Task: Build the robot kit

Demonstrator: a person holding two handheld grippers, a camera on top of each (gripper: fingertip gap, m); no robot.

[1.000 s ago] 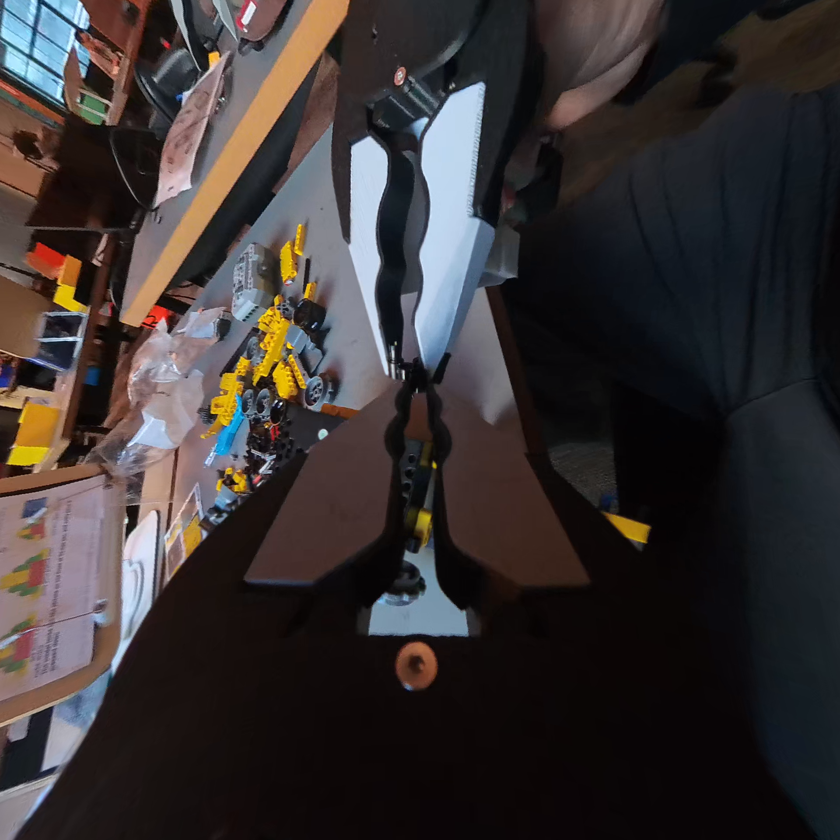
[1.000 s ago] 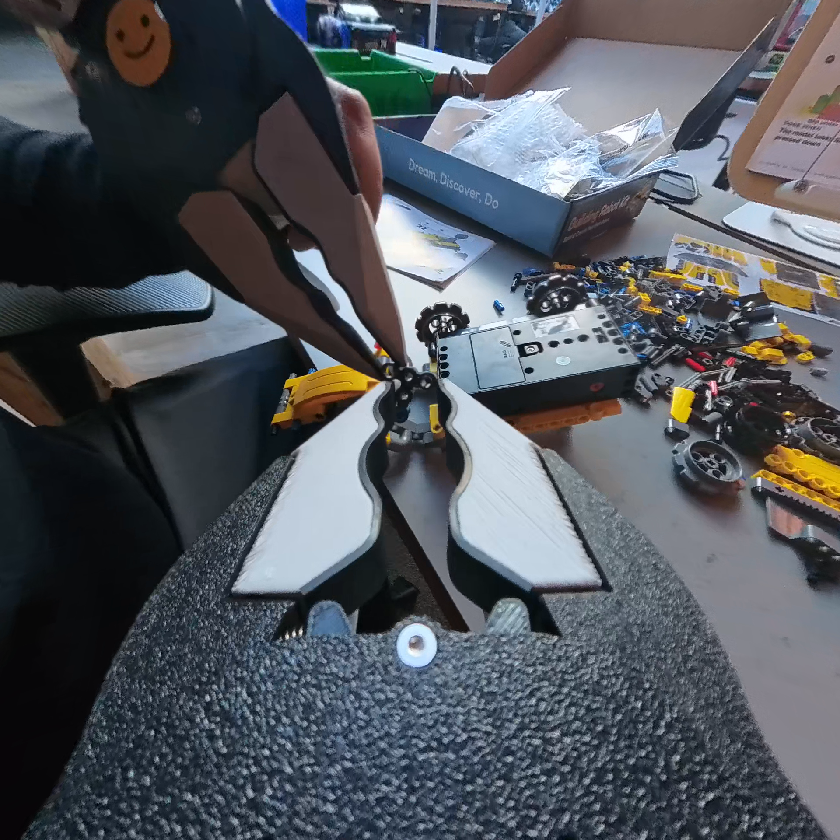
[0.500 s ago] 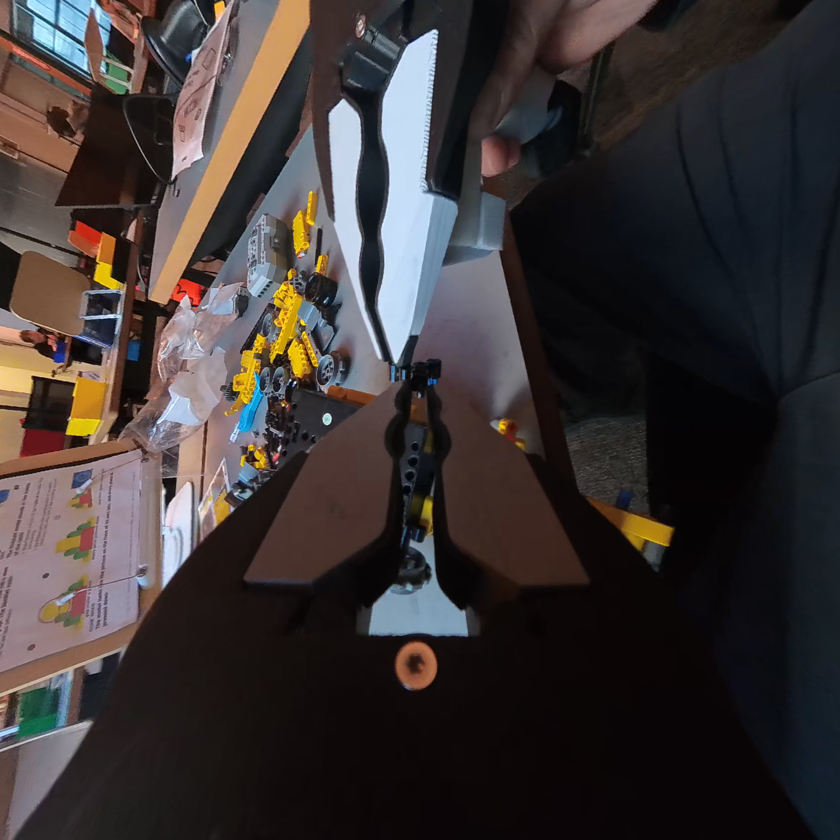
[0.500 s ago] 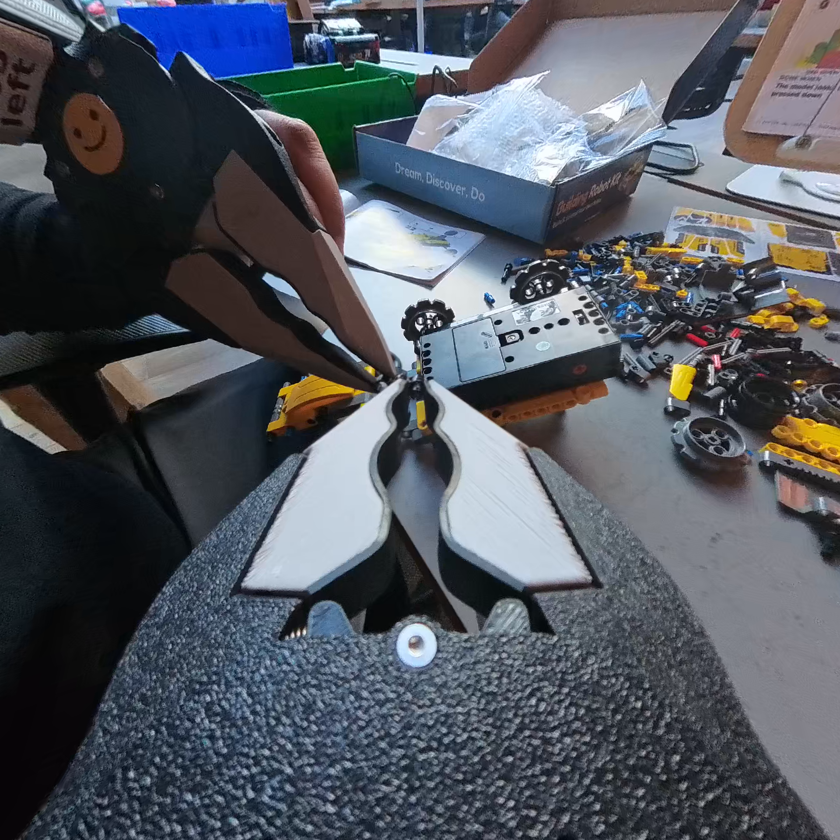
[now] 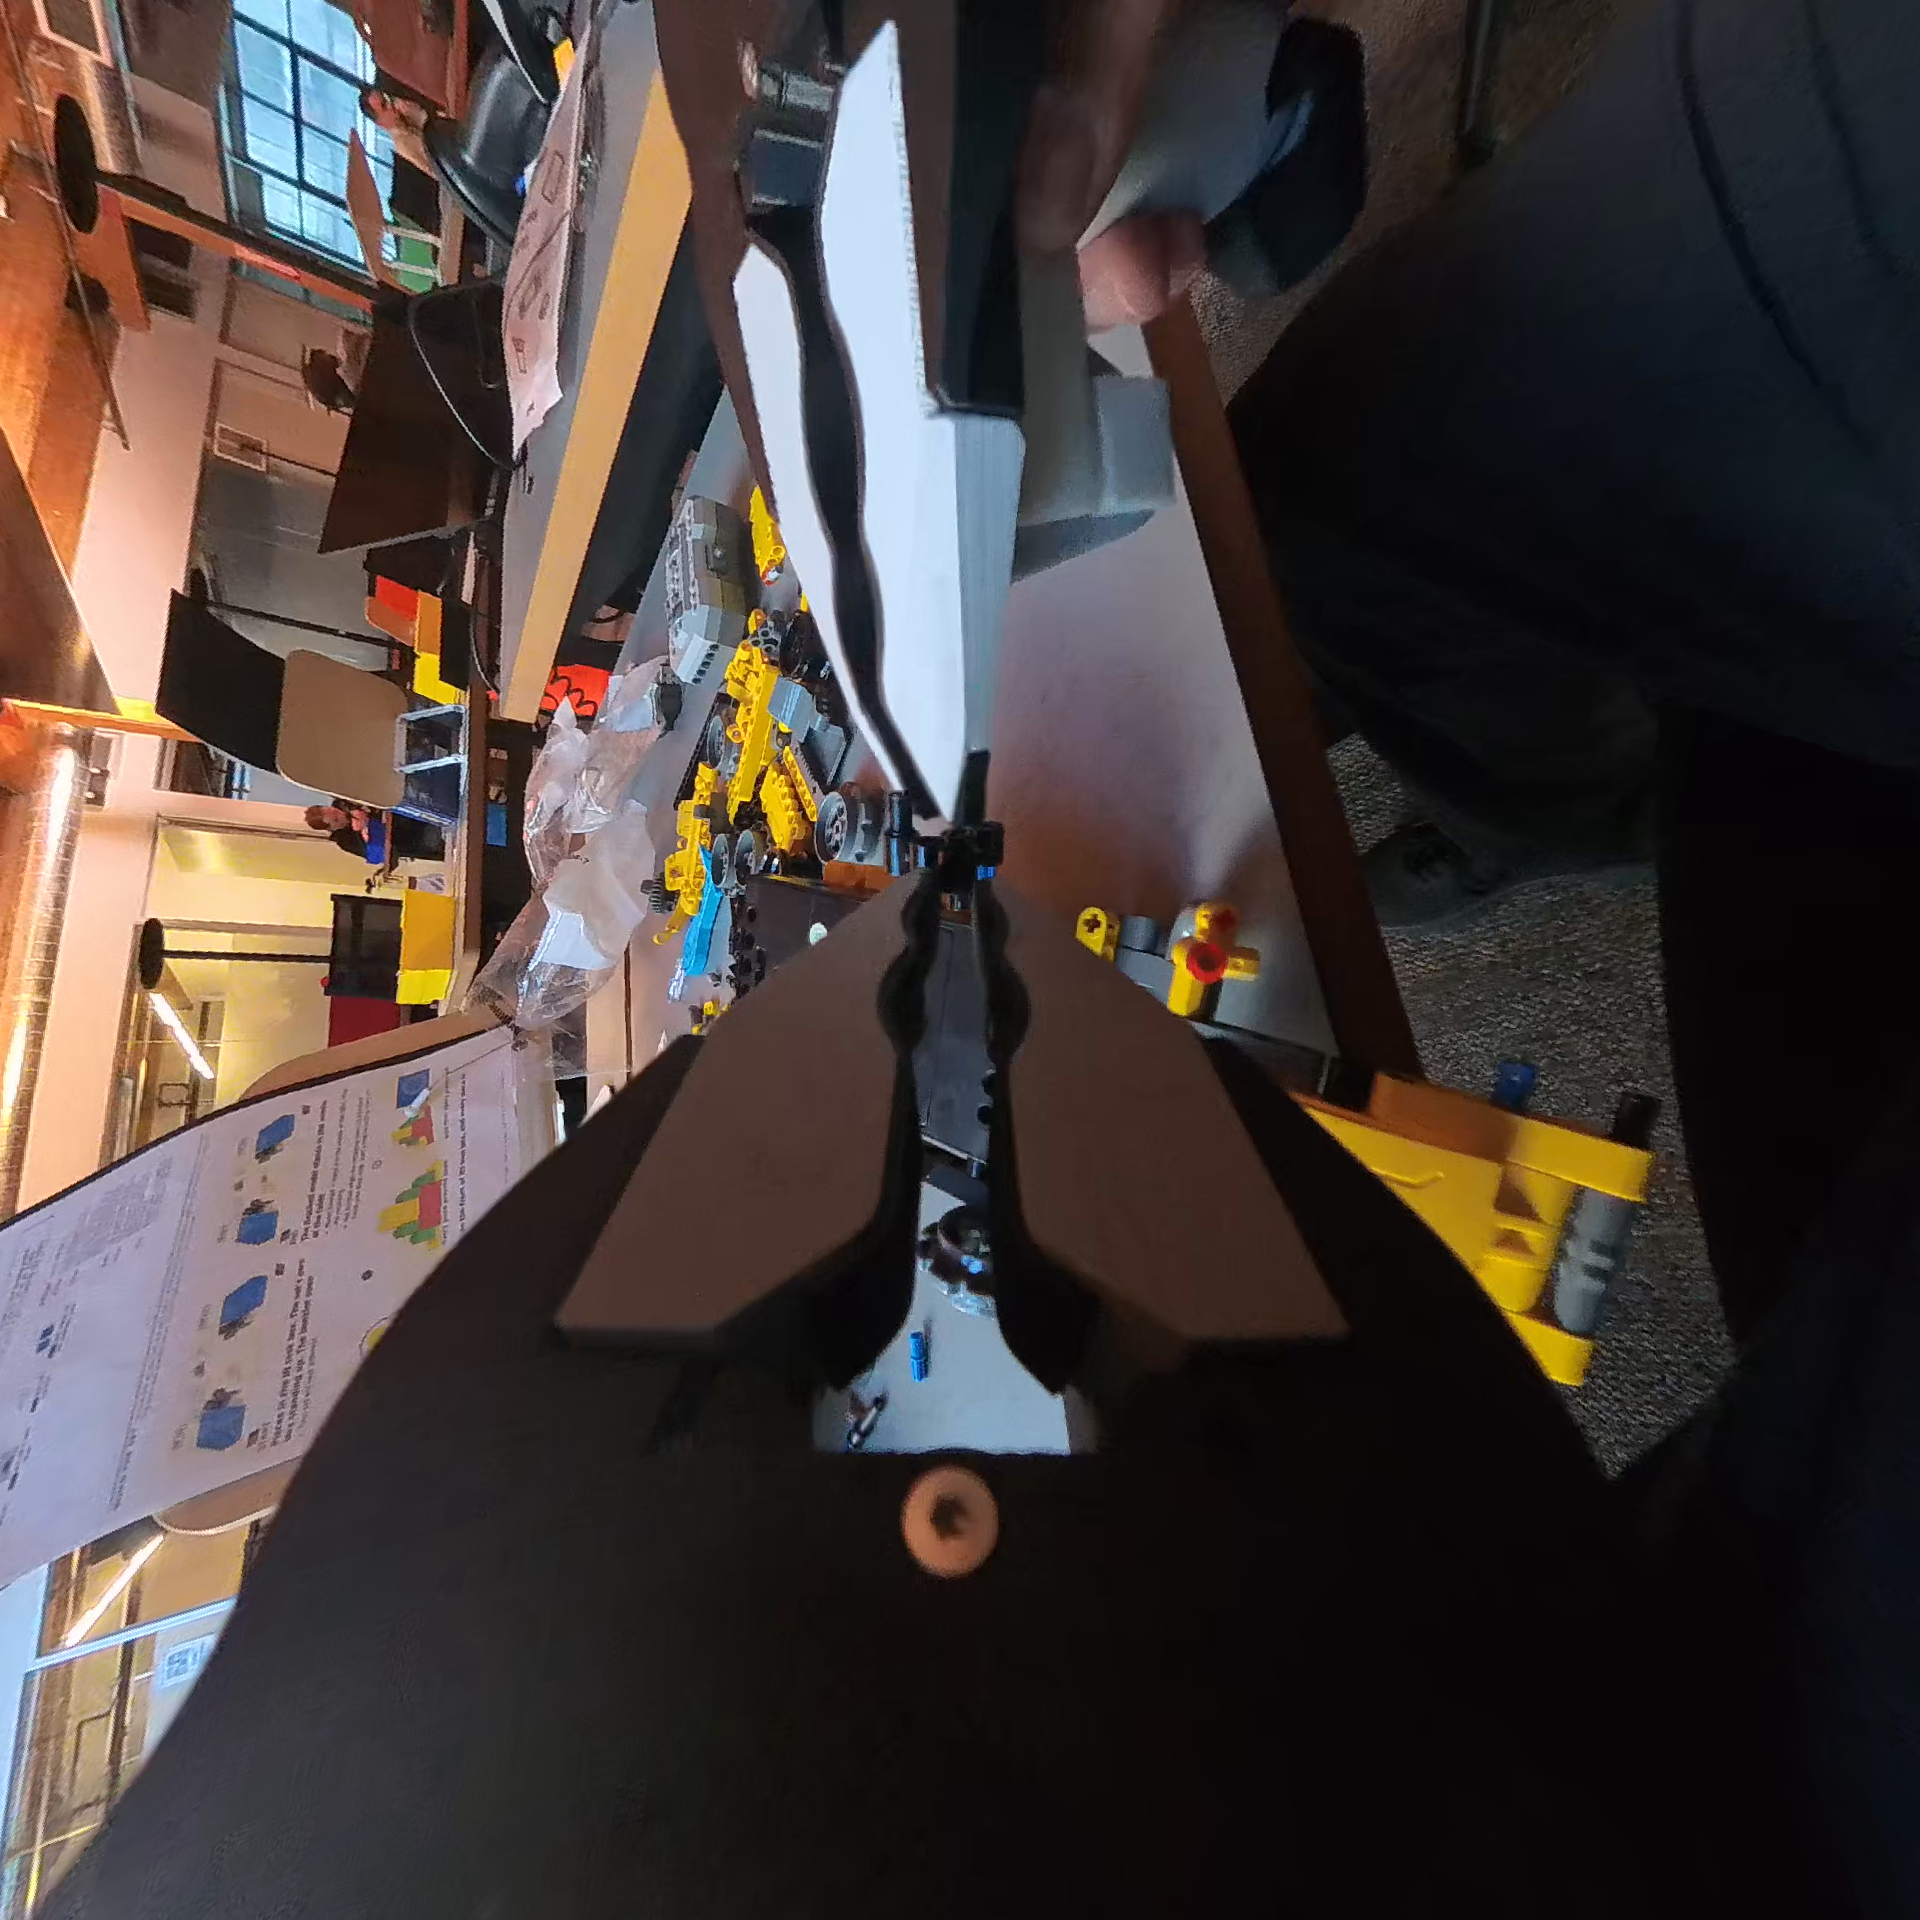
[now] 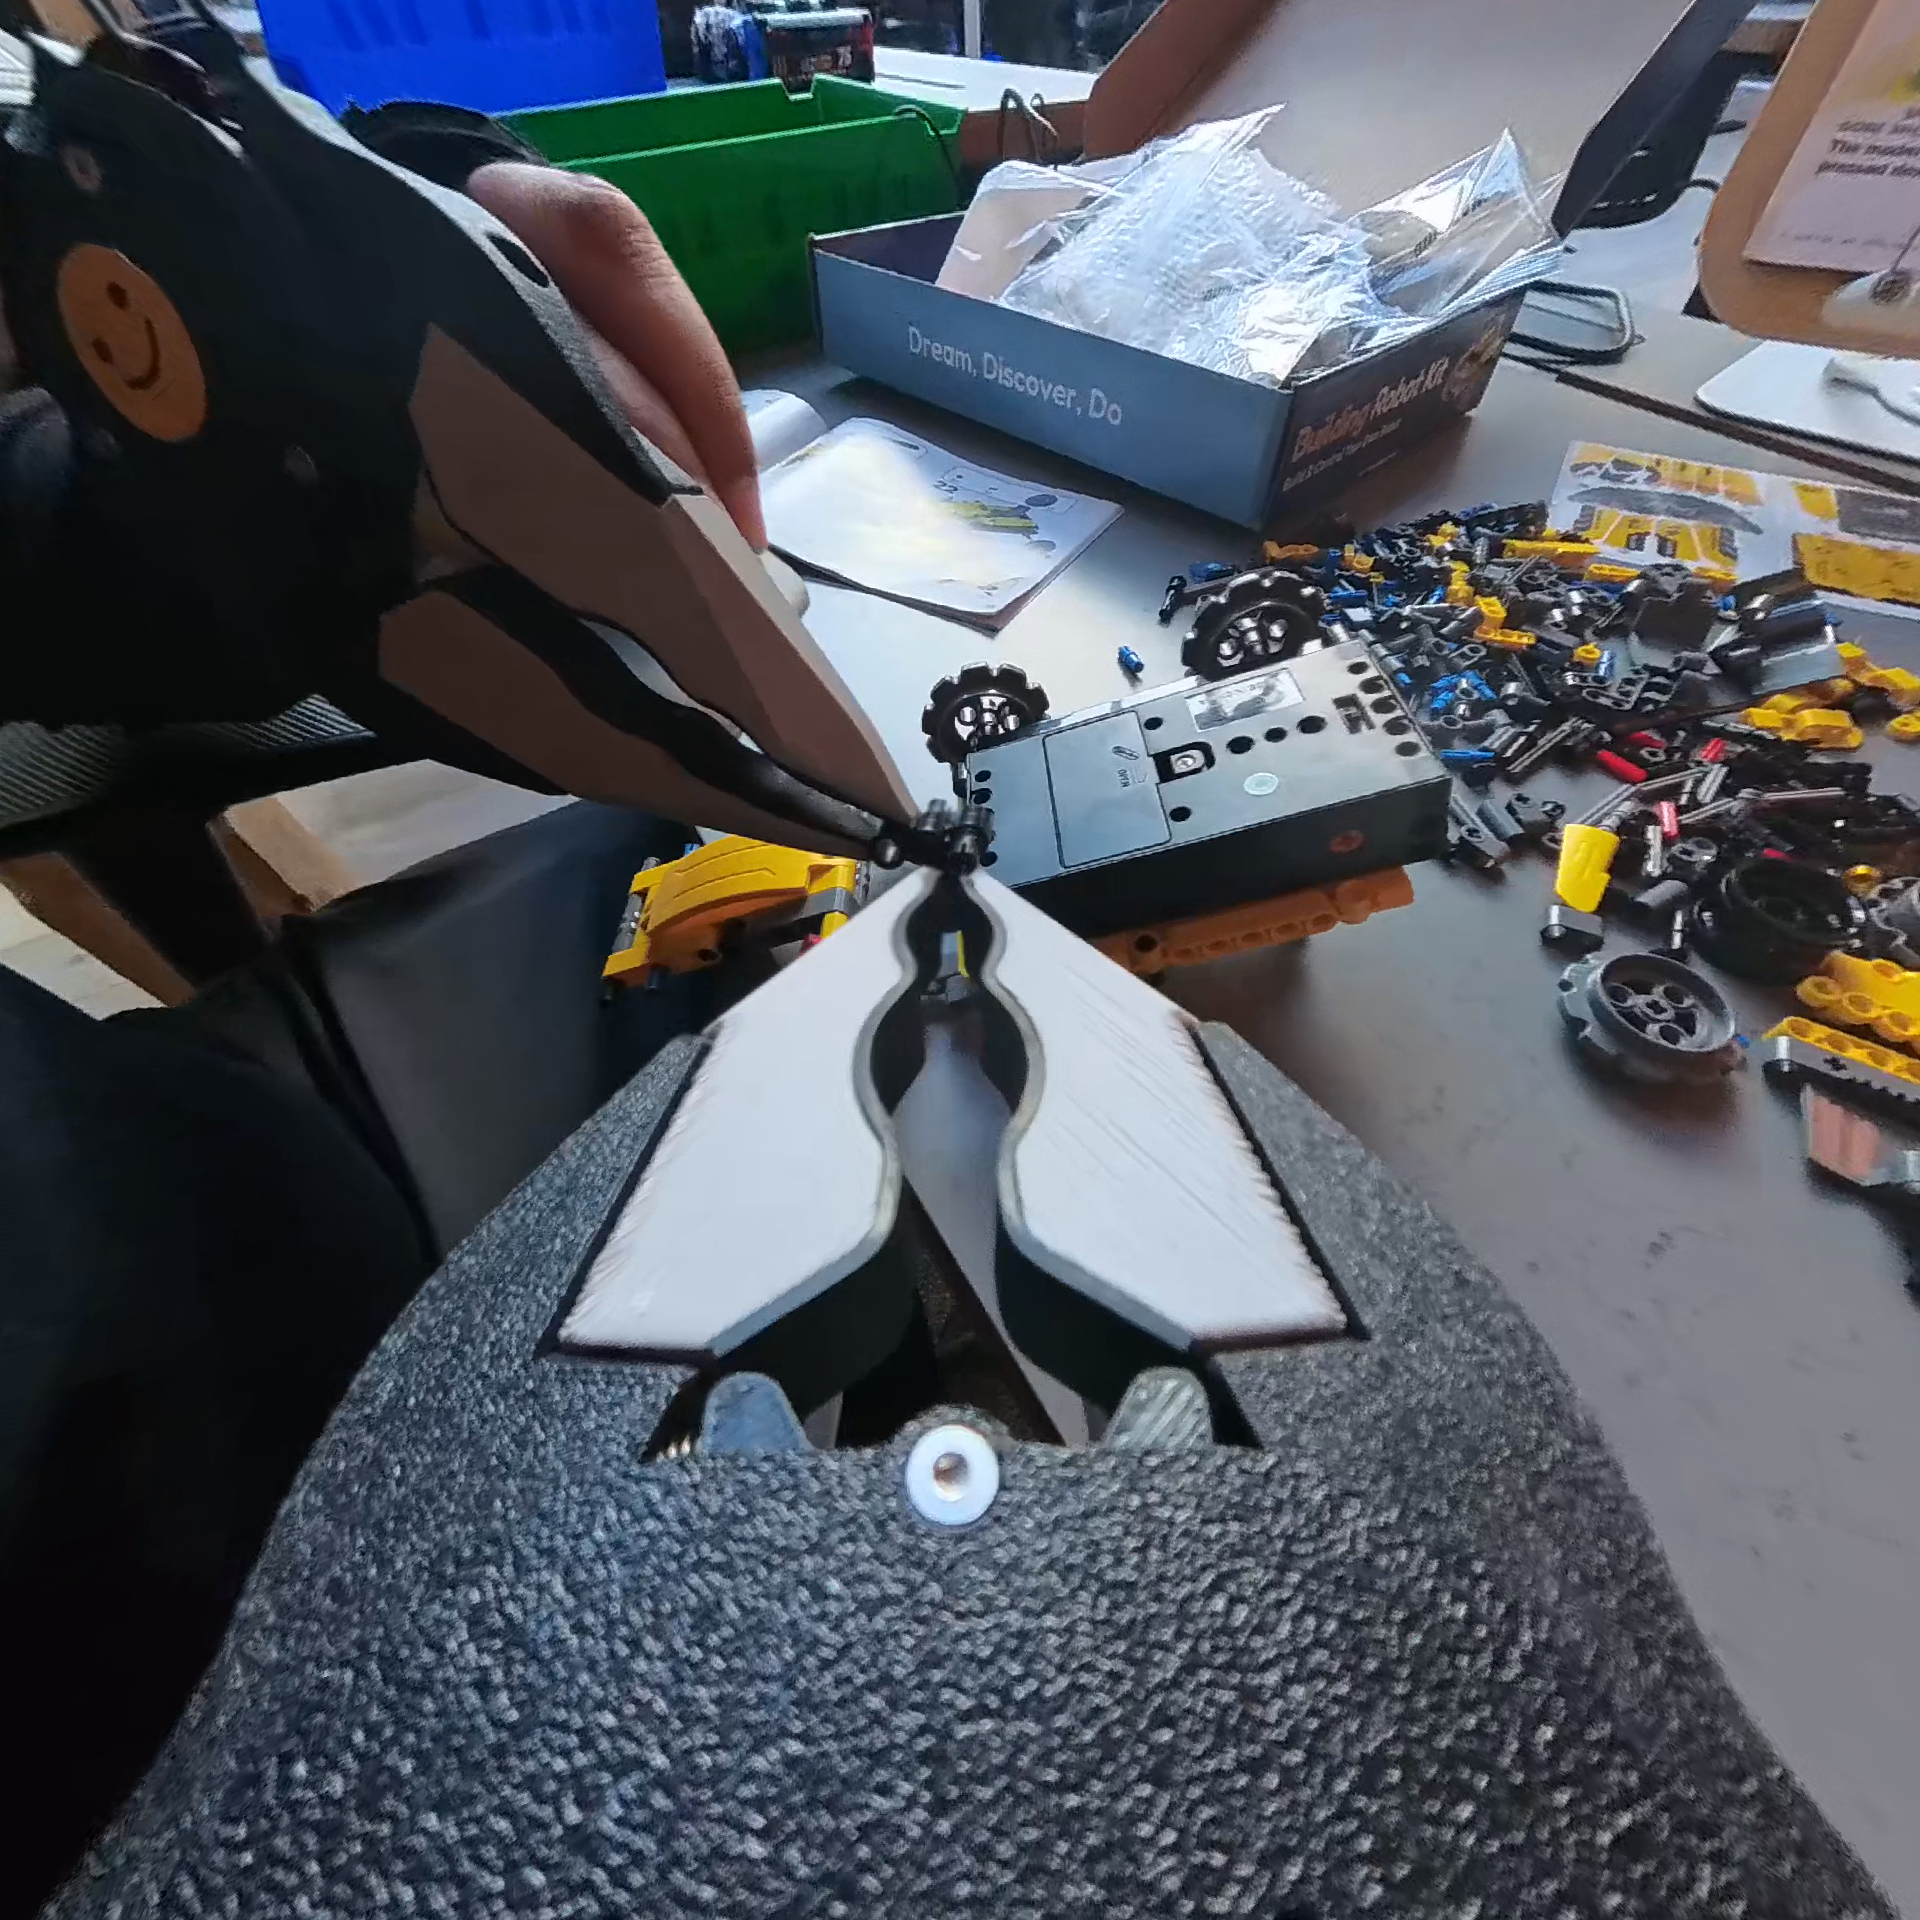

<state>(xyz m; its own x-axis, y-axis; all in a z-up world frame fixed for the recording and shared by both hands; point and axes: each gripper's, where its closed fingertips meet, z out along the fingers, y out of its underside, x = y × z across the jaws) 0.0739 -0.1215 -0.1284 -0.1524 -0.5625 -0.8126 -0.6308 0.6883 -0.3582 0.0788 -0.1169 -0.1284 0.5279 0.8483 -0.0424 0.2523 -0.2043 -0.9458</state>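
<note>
We've got both tongs pinching one small black connector piece above the desk edge — left tongs & right tongs meet tip-to-tip. Piece looks light, stiff, prob slippery — grip its ends.

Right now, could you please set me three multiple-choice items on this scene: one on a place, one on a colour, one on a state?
1. Where is the black battery box?
A. on the table
B. in the blue box
C. on the floor

2. What colour is the bin behind the blue box?
A. red
B. green
C. white

3. How are the right gripper fingers?
A. wide open
B. removed
C. closed at the tips

Answers: 1 A, it rests beside the loose parts; 2 B, green walls show; 3 C, the tips meet on a small black part.
</note>
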